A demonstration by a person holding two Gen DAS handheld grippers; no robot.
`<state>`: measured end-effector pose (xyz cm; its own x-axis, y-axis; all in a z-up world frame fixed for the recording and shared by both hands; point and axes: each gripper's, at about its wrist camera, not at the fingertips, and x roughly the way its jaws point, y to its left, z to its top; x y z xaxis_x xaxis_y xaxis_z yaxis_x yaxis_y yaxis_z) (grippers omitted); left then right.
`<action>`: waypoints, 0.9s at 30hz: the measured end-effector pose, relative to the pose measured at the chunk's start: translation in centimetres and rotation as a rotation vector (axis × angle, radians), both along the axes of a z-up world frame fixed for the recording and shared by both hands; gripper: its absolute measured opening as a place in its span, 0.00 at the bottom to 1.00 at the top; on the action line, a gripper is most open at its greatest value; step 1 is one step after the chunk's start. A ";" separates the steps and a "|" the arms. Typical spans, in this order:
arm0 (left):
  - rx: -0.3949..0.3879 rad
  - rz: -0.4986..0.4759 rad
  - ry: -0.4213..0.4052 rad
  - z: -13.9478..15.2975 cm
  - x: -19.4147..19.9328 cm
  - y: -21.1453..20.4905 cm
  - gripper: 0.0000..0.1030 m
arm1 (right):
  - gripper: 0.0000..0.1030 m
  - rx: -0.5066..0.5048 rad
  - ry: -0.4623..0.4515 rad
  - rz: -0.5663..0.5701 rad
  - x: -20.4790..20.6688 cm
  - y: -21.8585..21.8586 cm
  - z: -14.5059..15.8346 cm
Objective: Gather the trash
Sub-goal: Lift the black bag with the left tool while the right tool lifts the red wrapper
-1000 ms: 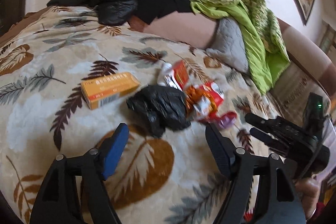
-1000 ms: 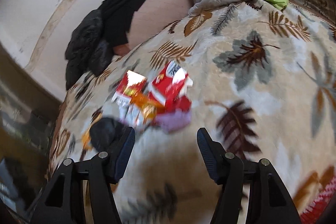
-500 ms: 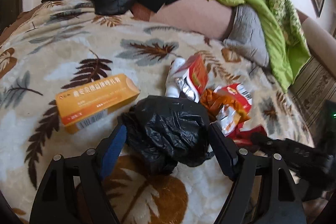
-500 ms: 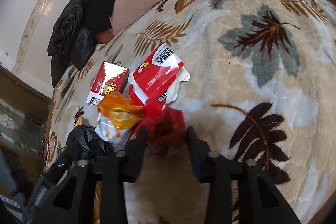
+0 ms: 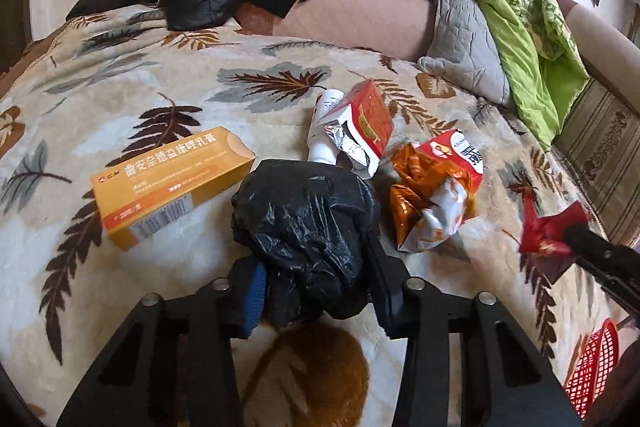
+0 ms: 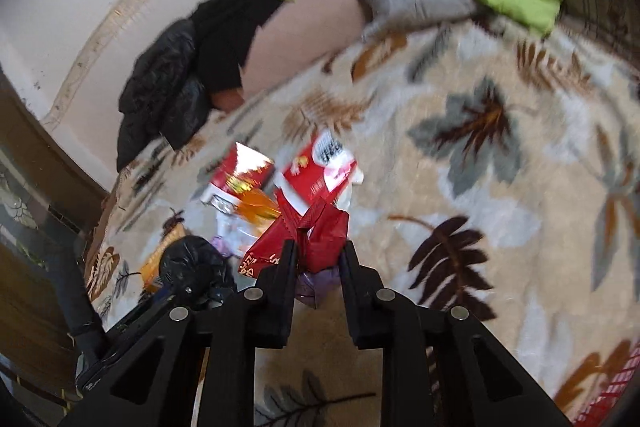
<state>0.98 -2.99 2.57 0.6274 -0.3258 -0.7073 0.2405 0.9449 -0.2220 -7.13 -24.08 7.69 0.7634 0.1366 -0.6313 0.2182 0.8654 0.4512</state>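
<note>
1. A crumpled black plastic bag [image 5: 308, 227] is clamped between the fingers of the left gripper [image 5: 316, 291], low over a leaf-patterned fleece blanket [image 5: 120, 79] spread on the bed.
2. A creased red paper wrapper [image 6: 316, 231] is pinched by the right gripper [image 6: 318, 259], whose fingers are closed on it; in the left wrist view the wrapper is seen raised above the blanket.
3. A yellow cardboard medicine box [image 5: 172, 183] lies just left of the bag.
4. A torn red carton with foil lining [image 5: 360, 131] and an orange-and-silver snack packet [image 5: 432, 195] lie beyond the bag.
5. A red mesh basket [image 5: 592, 367] is visible at the lower right edge.
</note>
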 end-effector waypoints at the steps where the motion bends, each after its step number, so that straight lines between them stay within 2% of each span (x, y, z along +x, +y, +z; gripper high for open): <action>1: -0.006 -0.001 -0.001 0.1 -0.3 0.1 0.40 | 0.22 -0.008 -0.013 0.004 -0.4 0.1 0.3; 6: -0.044 0.009 -0.034 1.8 -3.0 1.4 0.40 | 0.22 -0.011 -0.051 0.040 -3.1 1.0 0.9; 19: 0.031 -0.028 -0.166 5.8 -11.8 3.1 0.41 | 0.22 0.005 -0.072 0.085 -5.8 3.0 1.0; 27: 0.059 -0.026 -0.192 5.8 -13.3 3.1 0.41 | 0.22 -0.032 -0.093 0.125 -6.2 4.4 1.5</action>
<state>-12.36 0.12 8.37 0.7445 -0.3050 -0.5939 0.2976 0.9479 -0.1139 -13.31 -19.64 9.18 0.7969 0.2149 -0.5646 0.0666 0.8976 0.4358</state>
